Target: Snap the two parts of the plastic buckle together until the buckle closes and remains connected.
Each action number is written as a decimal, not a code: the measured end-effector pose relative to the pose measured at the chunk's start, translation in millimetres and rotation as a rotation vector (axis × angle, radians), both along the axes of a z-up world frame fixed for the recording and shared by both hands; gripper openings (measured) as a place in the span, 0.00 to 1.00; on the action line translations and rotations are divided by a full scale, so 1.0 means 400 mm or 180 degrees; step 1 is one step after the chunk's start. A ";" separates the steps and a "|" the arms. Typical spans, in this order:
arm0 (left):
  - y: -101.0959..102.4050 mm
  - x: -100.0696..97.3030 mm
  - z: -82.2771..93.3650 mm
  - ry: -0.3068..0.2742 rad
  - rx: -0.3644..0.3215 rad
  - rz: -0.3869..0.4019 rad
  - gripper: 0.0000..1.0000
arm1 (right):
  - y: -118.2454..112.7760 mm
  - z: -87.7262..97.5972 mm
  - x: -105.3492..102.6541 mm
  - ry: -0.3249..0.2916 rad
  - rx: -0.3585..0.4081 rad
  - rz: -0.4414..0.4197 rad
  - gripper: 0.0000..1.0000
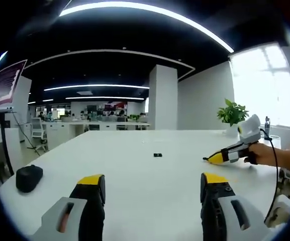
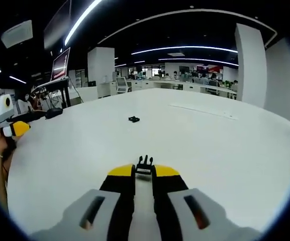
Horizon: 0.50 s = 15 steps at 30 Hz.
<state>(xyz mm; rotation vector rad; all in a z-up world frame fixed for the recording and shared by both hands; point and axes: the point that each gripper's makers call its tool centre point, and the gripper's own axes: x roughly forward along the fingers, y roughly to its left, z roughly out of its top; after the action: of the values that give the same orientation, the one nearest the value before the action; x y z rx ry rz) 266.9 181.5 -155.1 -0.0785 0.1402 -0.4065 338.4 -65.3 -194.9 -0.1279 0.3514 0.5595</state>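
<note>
A small black buckle part lies alone on the white table, well ahead of my left gripper, whose yellow-tipped jaws stand wide open with nothing between them. In the right gripper view the same loose part lies farther out on the table. My right gripper is shut on the other black buckle part, which pokes out past its tips just above the tabletop. The right gripper, held by a hand, enters the left gripper view from the right. The left gripper shows at the far left.
A black pouch-like object sits near the table's left edge. A laptop on a stand rises beyond that edge. A potted plant stands at the far right by the window. Office desks and chairs fill the background.
</note>
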 end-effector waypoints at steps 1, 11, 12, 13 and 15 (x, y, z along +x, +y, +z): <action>0.000 0.004 -0.002 0.0014 -0.0004 0.0011 0.78 | 0.000 0.001 -0.001 -0.0007 -0.0004 0.0007 0.12; -0.018 0.040 0.012 -0.0031 0.0081 -0.0040 0.76 | 0.000 0.008 -0.014 -0.0035 -0.0019 0.0089 0.12; -0.020 0.041 0.012 -0.0032 0.0079 -0.0057 0.76 | -0.001 0.007 -0.016 -0.0030 -0.0016 0.0094 0.12; -0.023 0.043 0.012 -0.0038 0.0077 -0.0077 0.76 | -0.002 0.006 -0.018 -0.0027 -0.0010 0.0098 0.12; -0.029 0.049 0.009 -0.0050 0.0060 -0.0131 0.76 | -0.003 0.008 -0.023 -0.0022 0.0025 0.0116 0.12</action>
<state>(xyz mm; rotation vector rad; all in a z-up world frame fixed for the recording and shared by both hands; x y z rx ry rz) 286.4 169.9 -151.3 -0.0540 0.1304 -0.4468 329.3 -66.5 -191.9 -0.1287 0.3406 0.5965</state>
